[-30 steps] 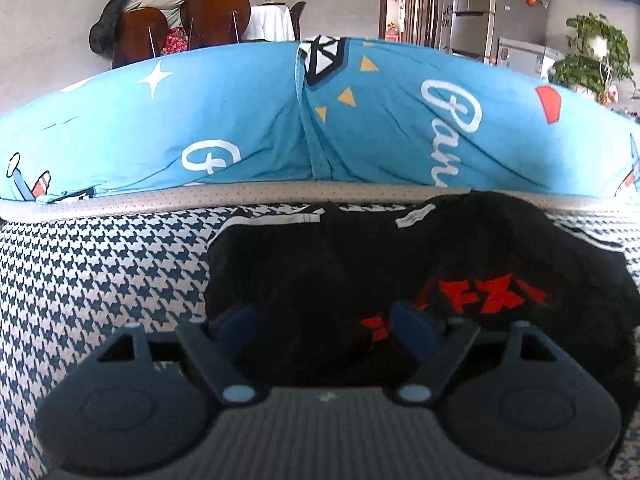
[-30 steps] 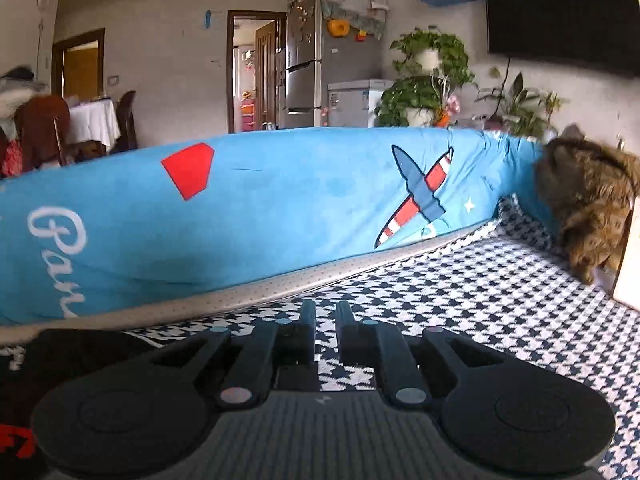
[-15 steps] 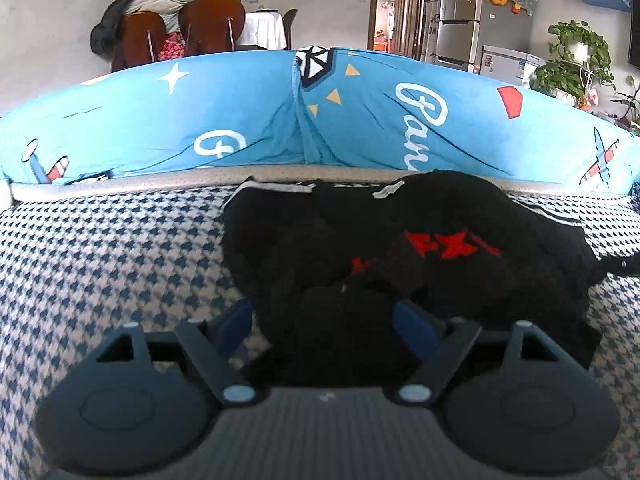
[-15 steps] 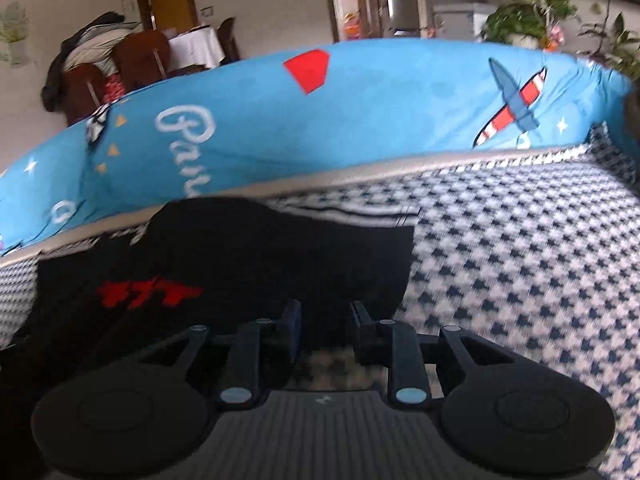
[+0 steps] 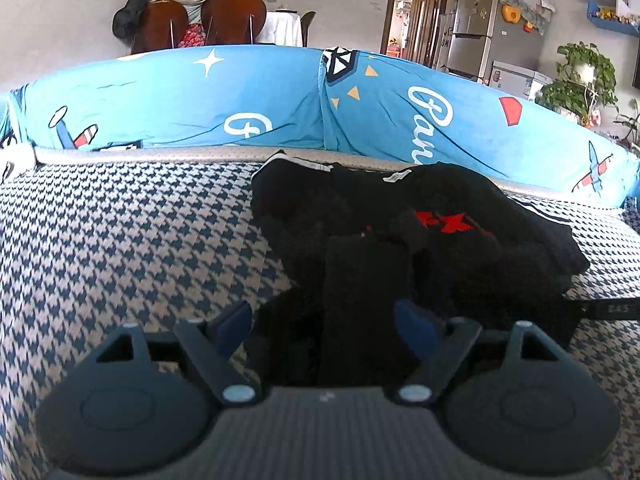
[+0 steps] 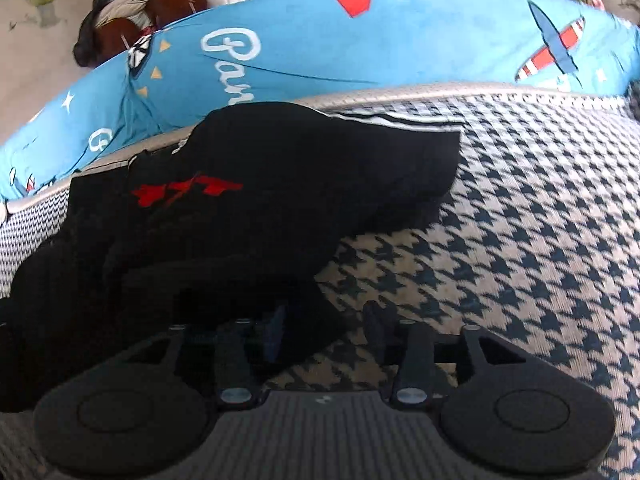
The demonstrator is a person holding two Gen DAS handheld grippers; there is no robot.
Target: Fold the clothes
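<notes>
The black garment [image 5: 400, 232] lies bunched, not flat, on the houndstooth cover [image 5: 120, 240], its far edge against the blue bolster [image 5: 280, 100] at 12 o'clock; a red print shows on top. Whether this heap is a garment awaiting folding or one partway through a fold, the scene fits both.

The left gripper [image 5: 324, 320] stands wide open, its blue pads either side of a strip of black cloth at 6 o'clock of the heap; nothing is pinched. The risk, as I judge it: closing here could catch several layers at once, so a lift would drag the whole bundle rather than one edge. The dark cloth hides its own seams, which makes picking a single layer hard.

The right gripper [image 6: 324, 328] has its fingers parted by a moderate gap, straddling the garment's hem at 5 o'clock of the heap; the left finger is sunk in black folds, the right over bare cover. It looks to hold nothing firmly, though the cloth hides the contact. A grip here might slip off the thin hem.

The bolster blocks spreading toward 12 o'clock. Chairs [image 5: 200, 20] and a fridge [image 5: 472, 28] stand well beyond, and a potted plant [image 5: 580, 76] sits at 2 o'clock, none in the way
</notes>
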